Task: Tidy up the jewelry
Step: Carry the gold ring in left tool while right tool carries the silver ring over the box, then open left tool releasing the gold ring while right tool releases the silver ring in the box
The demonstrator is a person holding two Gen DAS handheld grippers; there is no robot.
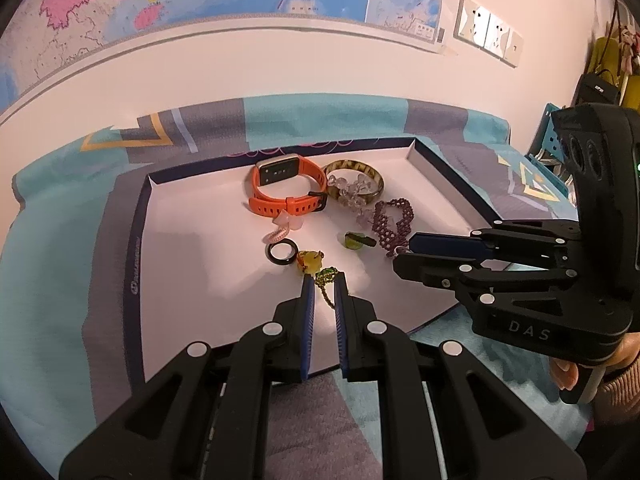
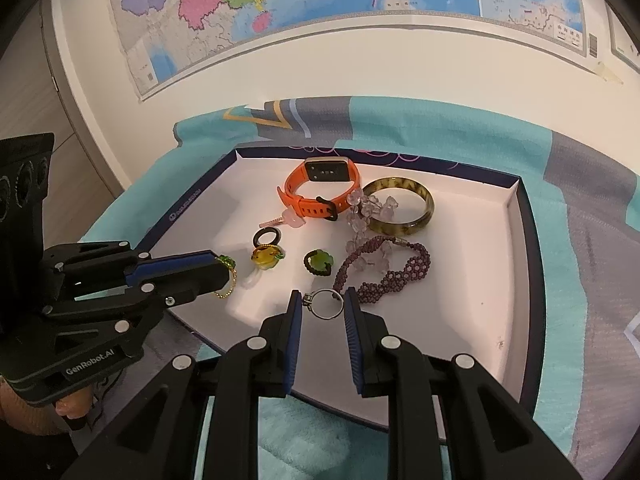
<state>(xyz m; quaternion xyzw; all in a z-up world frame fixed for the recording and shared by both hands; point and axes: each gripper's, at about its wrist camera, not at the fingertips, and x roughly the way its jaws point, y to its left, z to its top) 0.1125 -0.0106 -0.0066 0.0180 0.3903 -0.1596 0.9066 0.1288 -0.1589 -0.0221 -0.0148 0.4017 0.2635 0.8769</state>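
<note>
A shallow white tray (image 1: 192,280) (image 2: 472,280) holds jewelry: an orange watch (image 1: 286,188) (image 2: 320,194), a brown bangle (image 1: 354,168) (image 2: 400,208), a purple beaded bracelet (image 1: 390,224) (image 2: 396,272), clear beads (image 2: 368,210), a black ring (image 1: 282,253) (image 2: 266,236), a yellow ring (image 1: 310,262) (image 2: 265,259) and a green ring (image 1: 356,241) (image 2: 319,263). My left gripper (image 1: 324,280) (image 2: 224,270) is shut on a green-gold chain (image 1: 326,284) (image 2: 228,280). My right gripper (image 2: 322,300) (image 1: 404,250) is shut on a silver ring (image 2: 326,304).
The tray lies on a teal and grey cloth (image 1: 52,280) (image 2: 580,240). A pink hair clip (image 1: 280,232) (image 2: 286,220) lies by the watch. A map (image 2: 320,0) hangs on the wall behind. Bags (image 1: 608,72) hang at the far right.
</note>
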